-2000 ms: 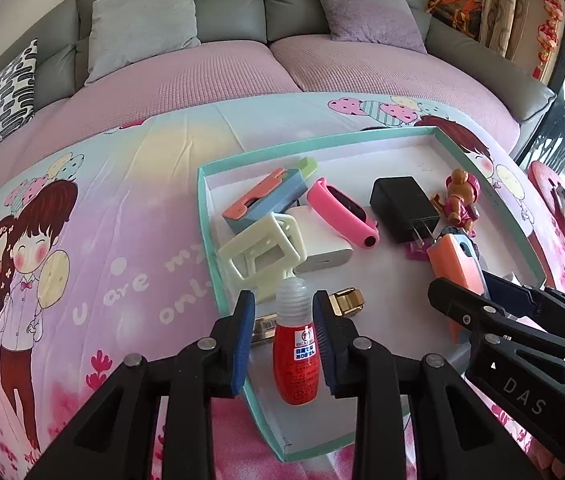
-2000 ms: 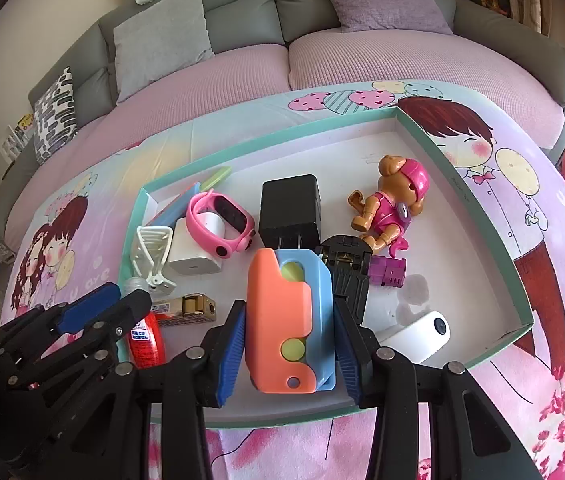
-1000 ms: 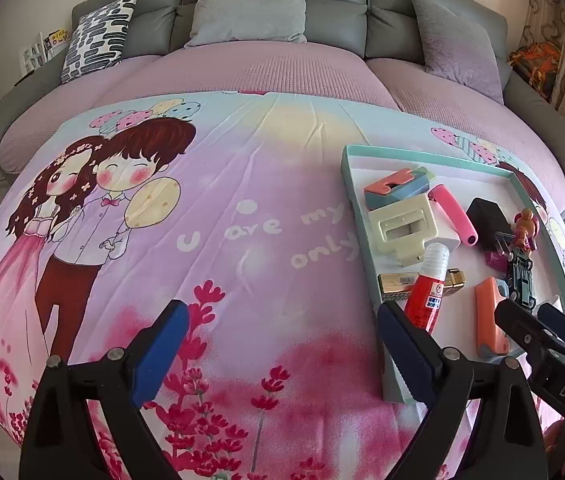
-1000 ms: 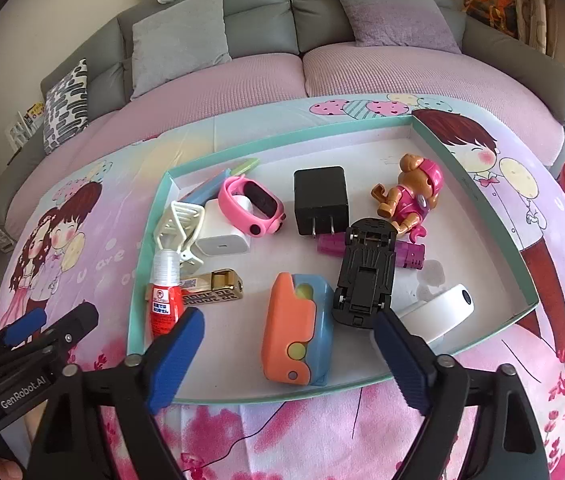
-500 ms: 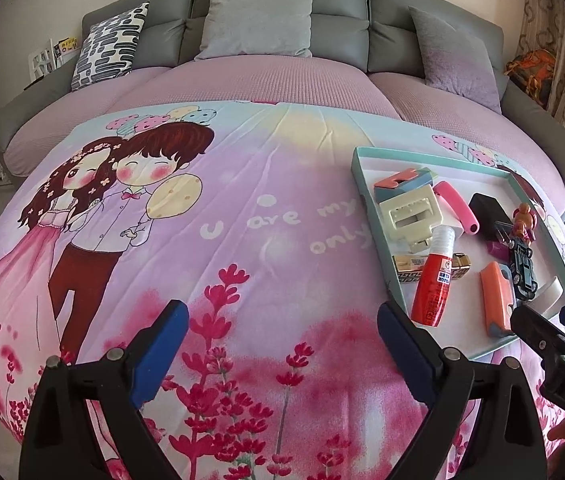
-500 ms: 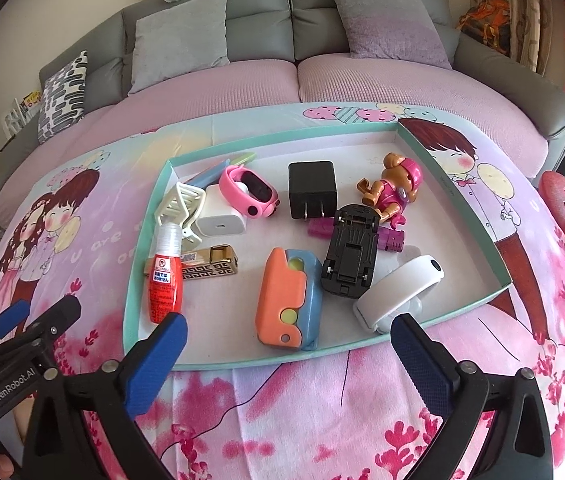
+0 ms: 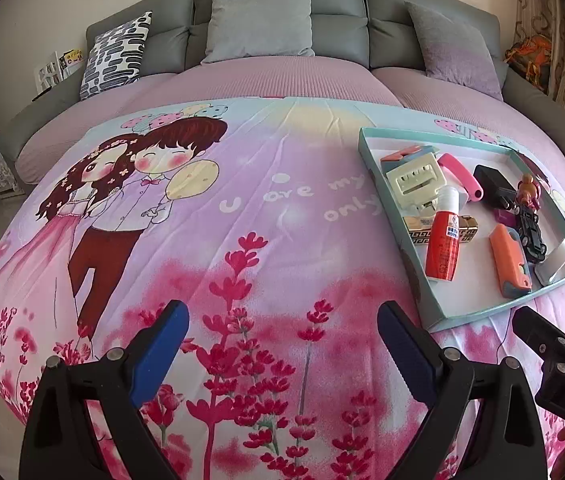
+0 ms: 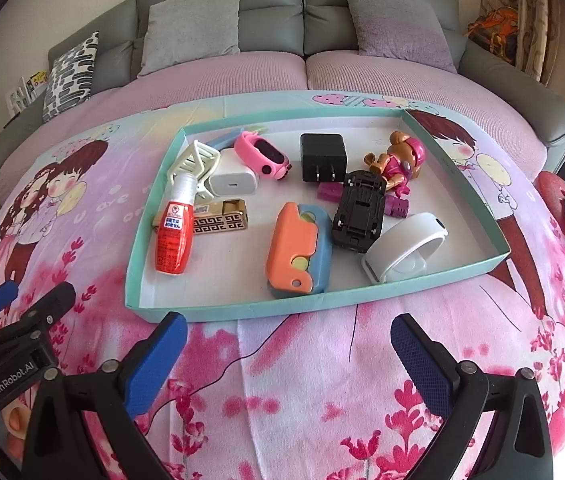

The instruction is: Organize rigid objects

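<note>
Both grippers are off the tray (image 8: 218, 312) and empty: left gripper (image 7: 280, 348) has its jaws spread wide over bare bedspread (image 7: 242, 208) with nothing between them, and right gripper (image 8: 288, 356) is just as wide, its jaws having just been opening, also with nothing between the pads. Everything I can see is already inside the tray, which lies on the bedspread near its front edge. The red bottle (image 8: 174, 236) lies on its side along the left wall, its cap end against the cream clip (image 8: 194, 160), partly over the gold patterned bar (image 8: 218, 220). The orange-blue case (image 8: 298, 248) is near the front wall, flat, beside the upside-down black toy car (image 8: 358, 212). White band (image 8: 406, 252) sits in the front right corner; white charger (image 8: 234, 178), pink watch (image 8: 262, 154), black charger (image 8: 322, 156) and pup figure (image 8: 398, 160) are toward the back. No loose items visible on the bedspread in either view, so my read is that the placing step is finished and this is the pull-back phase. Next move, if any: scan for strays outside the frame, or tidy the pile. The bottle resting on the bar could roll if nudged, so approach from above and grip across its body.
</note>
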A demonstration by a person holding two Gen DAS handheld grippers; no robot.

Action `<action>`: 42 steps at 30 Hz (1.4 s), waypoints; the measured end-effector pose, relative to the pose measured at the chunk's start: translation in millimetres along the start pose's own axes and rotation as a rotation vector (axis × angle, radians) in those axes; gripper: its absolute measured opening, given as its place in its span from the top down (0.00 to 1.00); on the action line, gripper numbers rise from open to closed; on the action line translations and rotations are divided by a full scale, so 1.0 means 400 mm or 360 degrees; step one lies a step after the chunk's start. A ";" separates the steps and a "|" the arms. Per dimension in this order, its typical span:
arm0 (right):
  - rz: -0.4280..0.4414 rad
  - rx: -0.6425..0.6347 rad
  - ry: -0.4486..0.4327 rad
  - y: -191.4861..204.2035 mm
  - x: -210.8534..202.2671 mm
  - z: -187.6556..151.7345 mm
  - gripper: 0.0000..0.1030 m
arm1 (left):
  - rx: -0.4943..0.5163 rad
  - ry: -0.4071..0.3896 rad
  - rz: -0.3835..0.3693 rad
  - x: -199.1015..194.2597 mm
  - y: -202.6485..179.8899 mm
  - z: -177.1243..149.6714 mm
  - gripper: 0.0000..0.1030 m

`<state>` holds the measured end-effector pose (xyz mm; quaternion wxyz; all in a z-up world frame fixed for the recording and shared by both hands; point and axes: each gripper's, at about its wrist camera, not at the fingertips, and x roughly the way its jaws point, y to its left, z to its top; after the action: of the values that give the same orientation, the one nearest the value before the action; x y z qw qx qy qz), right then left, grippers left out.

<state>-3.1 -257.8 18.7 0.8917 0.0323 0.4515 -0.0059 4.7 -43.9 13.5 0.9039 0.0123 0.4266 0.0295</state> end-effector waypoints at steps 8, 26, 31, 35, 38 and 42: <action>0.0003 0.0014 0.0027 -0.006 0.014 -0.024 0.00 | -0.0017 0.0064 0.0006 0.019 0.008 -0.026 0.07; -0.0002 0.0047 0.0125 -0.021 0.056 -0.037 0.00 | -0.0017 0.0226 0.0000 0.069 0.013 -0.041 0.07; -0.0009 0.0049 0.0146 -0.021 0.064 -0.039 0.00 | -0.0017 0.0250 -0.0007 0.077 0.013 -0.044 0.07; -0.0011 0.0047 0.0160 -0.021 0.068 -0.040 0.00 | -0.0019 0.0269 -0.0010 0.082 0.014 -0.046 0.07; -0.0012 0.0045 0.0166 -0.021 0.069 -0.041 0.00 | -0.0020 0.0272 -0.0010 0.085 0.016 -0.047 0.07; -0.0015 0.0043 0.0169 -0.019 0.070 -0.040 0.00 | -0.0020 0.0276 -0.0009 0.087 0.015 -0.048 0.07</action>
<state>0.2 -264.0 -13.8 0.8660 0.0424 0.4981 -0.0145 11.6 -35.6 -25.3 0.8637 0.0029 0.5030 0.0305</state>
